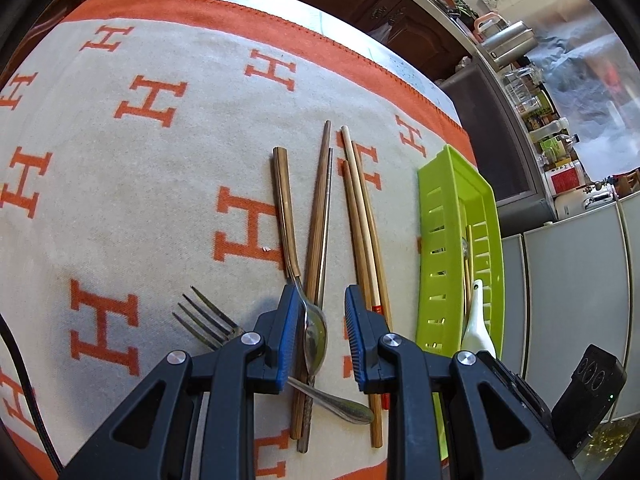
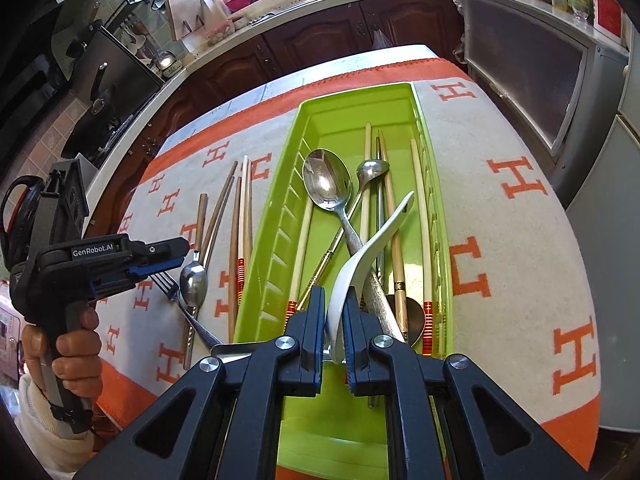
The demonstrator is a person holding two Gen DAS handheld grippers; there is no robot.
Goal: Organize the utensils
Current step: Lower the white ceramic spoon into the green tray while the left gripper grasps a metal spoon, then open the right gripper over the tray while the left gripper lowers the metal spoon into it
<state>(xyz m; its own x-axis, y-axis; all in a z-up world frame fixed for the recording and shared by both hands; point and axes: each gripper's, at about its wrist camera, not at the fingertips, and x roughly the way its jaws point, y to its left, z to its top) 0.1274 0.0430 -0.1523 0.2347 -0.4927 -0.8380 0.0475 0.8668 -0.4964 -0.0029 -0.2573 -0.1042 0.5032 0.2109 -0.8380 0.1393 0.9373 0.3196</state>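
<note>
On the table, over a cream cloth (image 1: 160, 184) patterned with orange letters, a green plastic tray (image 2: 304, 120) lay lengthwise near the cloth's right side. The right gripper (image 2: 334, 312) hung over the tray's near end, its jaws closed against the bowl of a white ceramic spoon (image 2: 368, 248), whose handle slanted up and away across the other things in the tray. Under it lay a large steel spoon (image 2: 326, 184) with its bowl up, a smaller ladle-like spoon (image 2: 372, 170), and several pale chopsticks (image 2: 420, 208) running the tray's length.

Left of the tray, on the bare cloth, the left gripper (image 1: 322, 320) stood with its jaws parted and nothing clamped between them. A metal spoon with a wooden handle (image 1: 314, 336) lay in that gap, its bowl just beside the left blue pad (image 1: 290, 320); whether pad and spoon touched could not be told. Beside it were dark chopsticks (image 1: 318, 220), a group of lighter chopsticks (image 1: 360, 220) nearer the tray, another steel spoon (image 1: 340, 402) lying crosswise beneath, and a fork (image 1: 204, 320) to the left.
</note>
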